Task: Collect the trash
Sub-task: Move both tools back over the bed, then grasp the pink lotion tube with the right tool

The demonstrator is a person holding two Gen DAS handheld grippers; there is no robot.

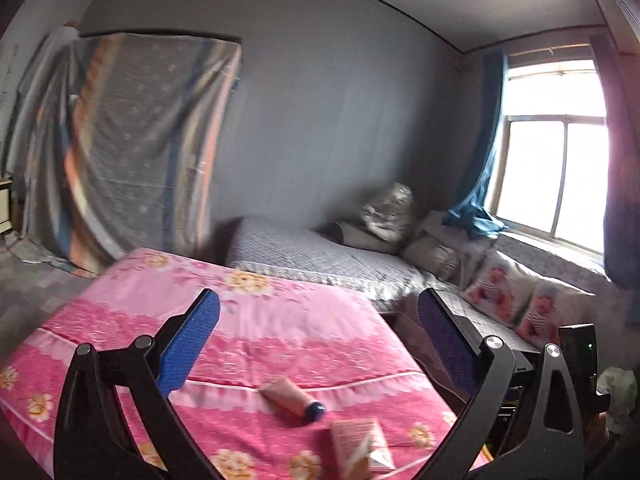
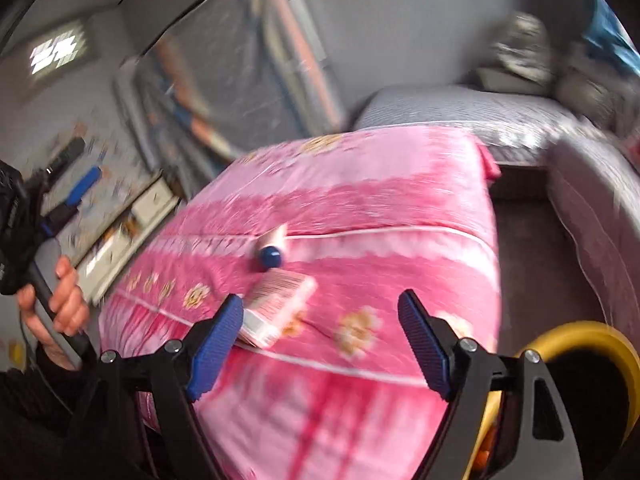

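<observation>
A pink tube with a dark blue cap (image 1: 291,399) lies on the pink flowered quilt (image 1: 256,332). A pink and white carton (image 1: 362,446) lies just in front of it. My left gripper (image 1: 318,320) is open and empty above the quilt, behind the tube. In the right wrist view the tube (image 2: 272,249) and the carton (image 2: 276,309) lie on the quilt (image 2: 360,208). My right gripper (image 2: 320,332) is open and empty, its left finger beside the carton. The view is blurred.
A yellow-rimmed bin (image 2: 592,364) stands at the lower right beside the quilt. A grey bed (image 1: 320,252) with pillows (image 1: 384,216) lies behind, under a window (image 1: 556,168). A cloth-covered wardrobe (image 1: 136,144) stands at the left. A gap of floor (image 2: 532,240) runs beside the quilt.
</observation>
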